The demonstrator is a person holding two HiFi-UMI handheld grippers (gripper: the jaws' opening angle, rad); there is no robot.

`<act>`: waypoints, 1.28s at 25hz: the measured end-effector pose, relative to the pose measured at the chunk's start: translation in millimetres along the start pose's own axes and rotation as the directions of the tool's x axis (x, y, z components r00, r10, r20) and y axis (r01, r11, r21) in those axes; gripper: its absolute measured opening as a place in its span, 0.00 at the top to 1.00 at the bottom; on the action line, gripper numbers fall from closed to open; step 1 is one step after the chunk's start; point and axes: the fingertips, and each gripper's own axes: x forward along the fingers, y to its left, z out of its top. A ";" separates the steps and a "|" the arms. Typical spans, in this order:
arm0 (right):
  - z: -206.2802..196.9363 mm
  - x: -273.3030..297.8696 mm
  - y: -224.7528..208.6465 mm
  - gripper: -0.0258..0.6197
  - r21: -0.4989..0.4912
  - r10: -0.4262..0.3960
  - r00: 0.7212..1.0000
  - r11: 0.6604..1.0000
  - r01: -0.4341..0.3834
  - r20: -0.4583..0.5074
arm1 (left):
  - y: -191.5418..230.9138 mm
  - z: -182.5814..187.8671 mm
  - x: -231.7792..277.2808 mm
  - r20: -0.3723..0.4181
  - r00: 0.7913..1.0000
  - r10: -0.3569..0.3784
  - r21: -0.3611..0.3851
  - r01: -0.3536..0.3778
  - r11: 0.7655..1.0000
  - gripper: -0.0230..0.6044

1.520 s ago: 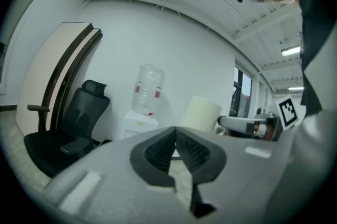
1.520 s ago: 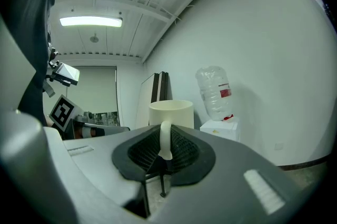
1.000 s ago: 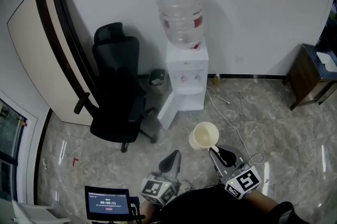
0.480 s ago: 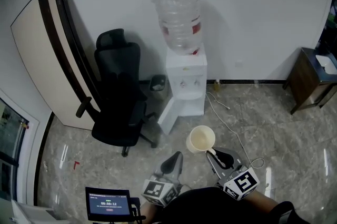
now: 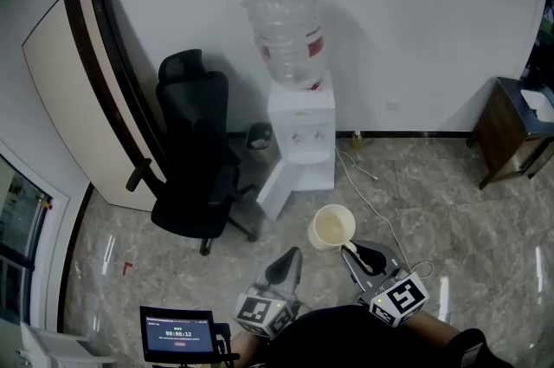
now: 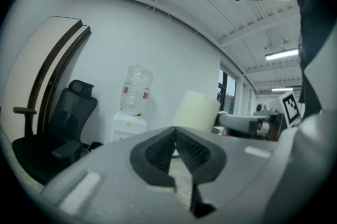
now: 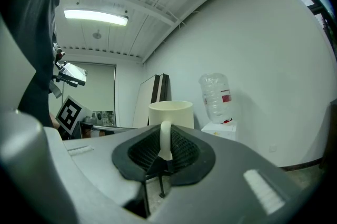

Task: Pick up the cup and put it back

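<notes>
**A:** Where is the cup sitting at the moment?

**B:** The cream-coloured, straight-walled cup with a loop handle [image 5: 333, 226] is hanging in the air above the grey marbled floor [image 5: 450, 210]. It is upright, with its mouth facing up. The right gripper [image 7: 165, 152] is clamping the handle. Its dark ribbed pads are pressing on the pale loop from both sides, and the cup's body is standing just beyond the jaw tips.

**A:** And the other one?

**B:** The left gripper [image 6: 176, 146] is carrying nothing, and its jaws are resting together with the tips meeting. It is pointing ahead beside the right gripper, a little apart from it. In the left gripper view the cup is showing just to the right of its jaws.

**A:** What is standing ahead of them?

**B:** A white box-shaped water dispenser [image 5: 300, 141] is standing against the white wall, well apart from the cup, and it is carrying a clear upturned plastic bottle [image 5: 284, 33]. A black high-backed office chair [image 5: 195, 158] is standing to its left. Behind the chair, a cream curved panel with dark stripes [image 5: 82, 89] is leaning on the wall. A dark wooden side table [image 5: 511, 128] is showing at the right edge. A small black screen with a lit display [image 5: 177, 332] is glowing at the bottom left.
</notes>
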 end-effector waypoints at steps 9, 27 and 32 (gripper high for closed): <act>4.9 -9.8 -2.7 0.89 -0.016 0.013 1.000 1.000 -0.013 0.004 | -10.8 -2.4 -0.1 0.017 1.000 0.004 -0.008 -0.004 1.000 0.96; 7.5 -19.1 -10.6 0.89 -0.020 0.002 1.000 1.000 -0.001 0.030 | -17.6 -3.2 3.7 0.021 1.000 0.018 -0.003 -0.018 1.000 0.96; 7.4 -20.7 -14.0 0.89 -0.011 0.001 1.000 1.000 -0.001 0.026 | -19.9 -5.7 7.0 0.011 1.000 0.016 -0.001 -0.016 1.000 0.96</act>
